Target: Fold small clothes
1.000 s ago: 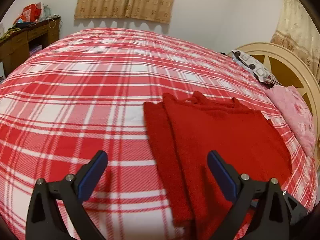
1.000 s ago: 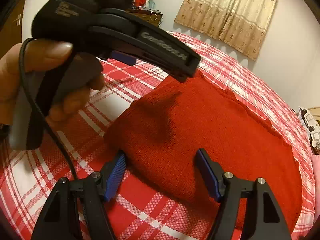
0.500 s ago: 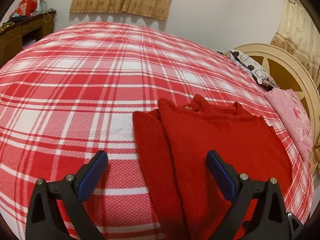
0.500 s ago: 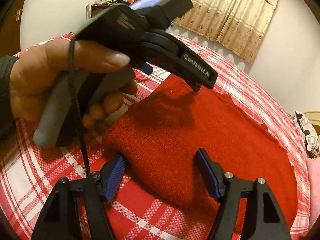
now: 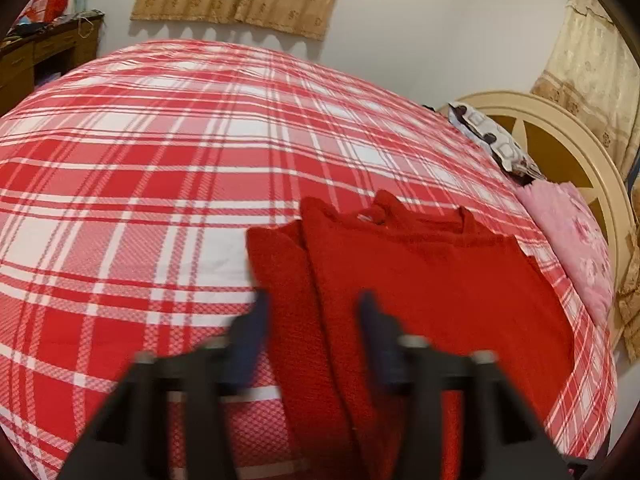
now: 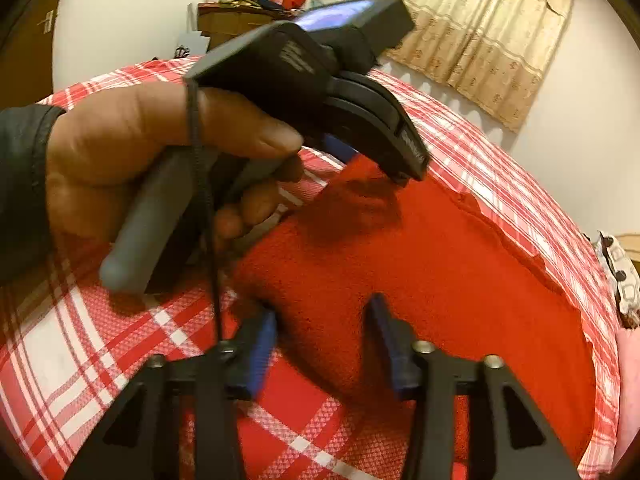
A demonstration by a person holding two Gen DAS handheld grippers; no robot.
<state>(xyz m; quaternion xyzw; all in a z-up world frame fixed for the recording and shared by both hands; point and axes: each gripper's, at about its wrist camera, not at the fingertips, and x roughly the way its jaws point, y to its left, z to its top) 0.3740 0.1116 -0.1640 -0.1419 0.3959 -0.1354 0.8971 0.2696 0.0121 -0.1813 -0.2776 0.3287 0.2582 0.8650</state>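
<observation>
On the red plaid bed (image 5: 168,184), I bracket the near edge of the red knit sweater (image 6: 432,264) with 2 half-parted grippers, left (image 5: 310,322) and right (image 6: 322,340); soft, limp knit, best pinched at its doubled hem.

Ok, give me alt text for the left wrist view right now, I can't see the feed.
The left gripper, its fingers motion-blurred and partly apart, hovers over the folded left edge of a red knit sweater lying flat on a red and white plaid bedspread. Pillows and a cream headboard sit at the right, curtains behind.
</observation>
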